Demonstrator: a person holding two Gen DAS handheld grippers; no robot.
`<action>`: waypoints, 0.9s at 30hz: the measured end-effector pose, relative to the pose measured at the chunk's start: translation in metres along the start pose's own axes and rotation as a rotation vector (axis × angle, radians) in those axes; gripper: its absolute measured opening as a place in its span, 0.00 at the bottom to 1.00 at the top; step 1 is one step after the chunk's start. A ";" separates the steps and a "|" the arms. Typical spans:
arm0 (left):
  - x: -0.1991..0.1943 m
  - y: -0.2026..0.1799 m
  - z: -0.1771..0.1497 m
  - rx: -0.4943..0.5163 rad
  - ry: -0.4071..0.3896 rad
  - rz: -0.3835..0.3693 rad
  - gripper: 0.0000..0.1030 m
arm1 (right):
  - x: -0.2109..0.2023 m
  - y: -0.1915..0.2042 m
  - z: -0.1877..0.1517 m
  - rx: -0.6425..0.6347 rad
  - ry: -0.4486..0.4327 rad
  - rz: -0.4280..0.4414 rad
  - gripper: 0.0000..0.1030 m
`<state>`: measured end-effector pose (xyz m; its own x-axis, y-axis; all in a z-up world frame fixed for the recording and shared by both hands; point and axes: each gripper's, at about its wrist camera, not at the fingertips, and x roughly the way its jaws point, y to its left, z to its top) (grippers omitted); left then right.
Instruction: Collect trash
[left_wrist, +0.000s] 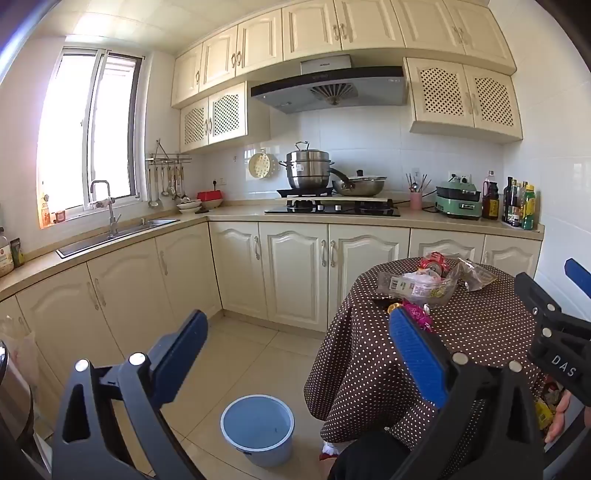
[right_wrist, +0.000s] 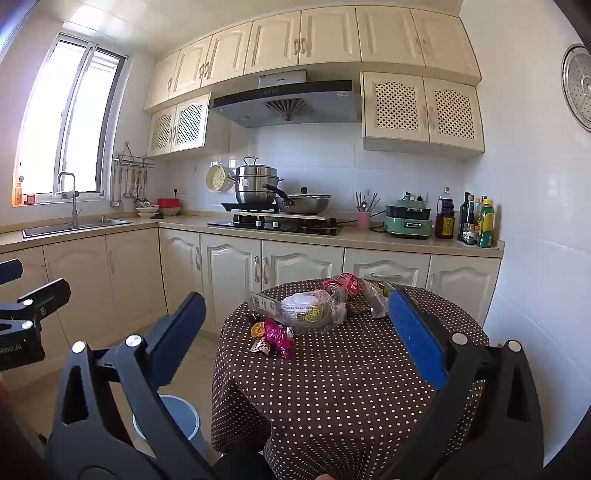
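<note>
Left gripper (left_wrist: 295, 354): jaws spread wide, nothing between pads, touching nothing; lower frame, over floor beside table (left_wrist: 480, 332). Right gripper (right_wrist: 295, 332): jaws equally wide, empty, hovering above near edge of table. Trash centre frame on dotted cloth: pink wrapper (right_wrist: 277, 336), clear plastic tray (right_wrist: 314, 310), crushed red can (right_wrist: 341, 283). Blue bucket (left_wrist: 257, 428) on floor, lower centre, left of table.

Dotted cloth table cover (right_wrist: 332, 387), crinkly clear plastic wrapper (right_wrist: 314, 310), glossy steel pot (right_wrist: 256, 184).

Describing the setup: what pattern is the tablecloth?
Dark brown tablecloth with small white polka dots, clearest in the right wrist view.
</note>
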<state>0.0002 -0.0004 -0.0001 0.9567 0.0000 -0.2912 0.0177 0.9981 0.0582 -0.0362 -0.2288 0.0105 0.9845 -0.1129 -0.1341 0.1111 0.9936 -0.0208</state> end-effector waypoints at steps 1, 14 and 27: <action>0.000 0.000 0.000 0.000 0.001 -0.001 0.94 | 0.000 0.000 0.000 -0.001 0.002 0.000 0.94; -0.003 0.006 0.001 -0.010 -0.004 0.003 0.94 | -0.002 0.005 0.004 0.000 0.001 0.003 0.94; -0.002 0.013 -0.003 -0.014 -0.014 0.010 0.94 | 0.004 0.017 -0.002 0.002 0.005 0.009 0.94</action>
<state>-0.0021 0.0131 -0.0015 0.9609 0.0097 -0.2768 0.0036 0.9989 0.0473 -0.0311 -0.2128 0.0079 0.9847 -0.1042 -0.1396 0.1027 0.9945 -0.0180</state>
